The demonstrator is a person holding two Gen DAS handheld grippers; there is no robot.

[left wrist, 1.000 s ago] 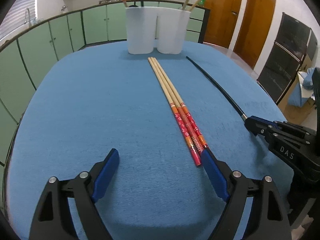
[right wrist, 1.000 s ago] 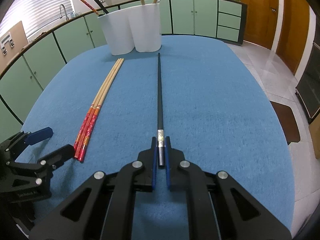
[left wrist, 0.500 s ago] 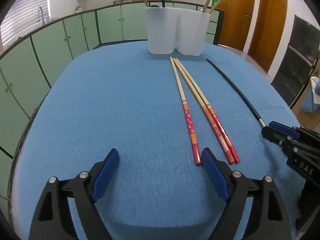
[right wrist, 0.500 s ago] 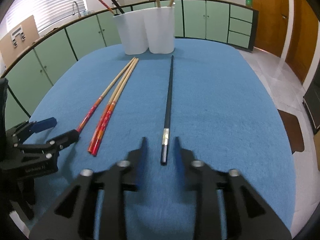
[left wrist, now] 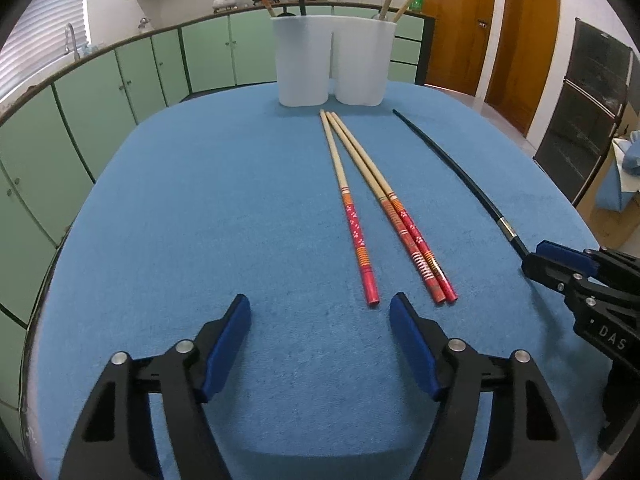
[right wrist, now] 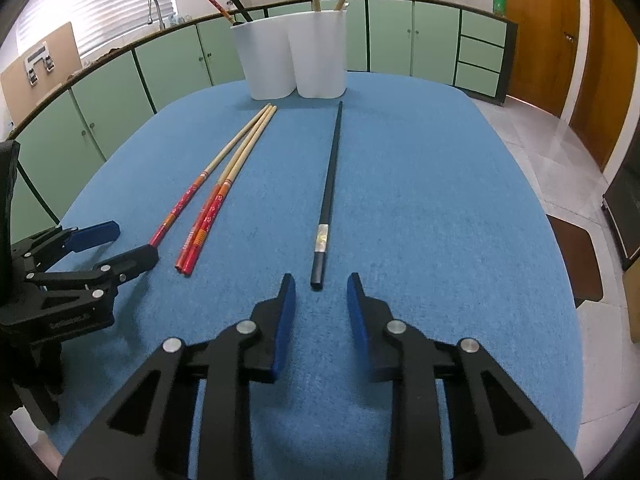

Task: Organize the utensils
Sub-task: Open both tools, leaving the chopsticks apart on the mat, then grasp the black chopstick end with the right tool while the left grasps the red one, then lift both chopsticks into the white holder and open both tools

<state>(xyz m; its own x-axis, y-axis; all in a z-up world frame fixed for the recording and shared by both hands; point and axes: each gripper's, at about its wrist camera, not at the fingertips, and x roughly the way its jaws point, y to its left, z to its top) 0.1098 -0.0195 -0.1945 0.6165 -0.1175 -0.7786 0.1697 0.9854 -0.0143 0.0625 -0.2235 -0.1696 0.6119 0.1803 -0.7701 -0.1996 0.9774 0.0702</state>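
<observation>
Three red-ended bamboo chopsticks (left wrist: 352,208) lie on the blue table; one is apart to the left, two (left wrist: 404,224) lie together. They also show in the right wrist view (right wrist: 208,208). A black chopstick (right wrist: 327,196) lies to their right, also seen in the left wrist view (left wrist: 460,176). Two white holders (left wrist: 332,64) at the far edge hold several chopsticks. My left gripper (left wrist: 320,316) is open, just short of the single red chopstick's end. My right gripper (right wrist: 320,292) is open, its fingers either side of the black chopstick's near end.
The blue table (left wrist: 200,220) has rounded edges. Green kitchen cabinets (left wrist: 120,92) curve behind it. Wooden doors (left wrist: 460,28) and a dark oven unit (left wrist: 580,112) stand to the right. A brown mat (right wrist: 576,260) lies on the tiled floor.
My right gripper opened and let go of the black chopstick, then drew back a little. One red chopstick now lies apart from the other two. My left gripper shifted left and back.
</observation>
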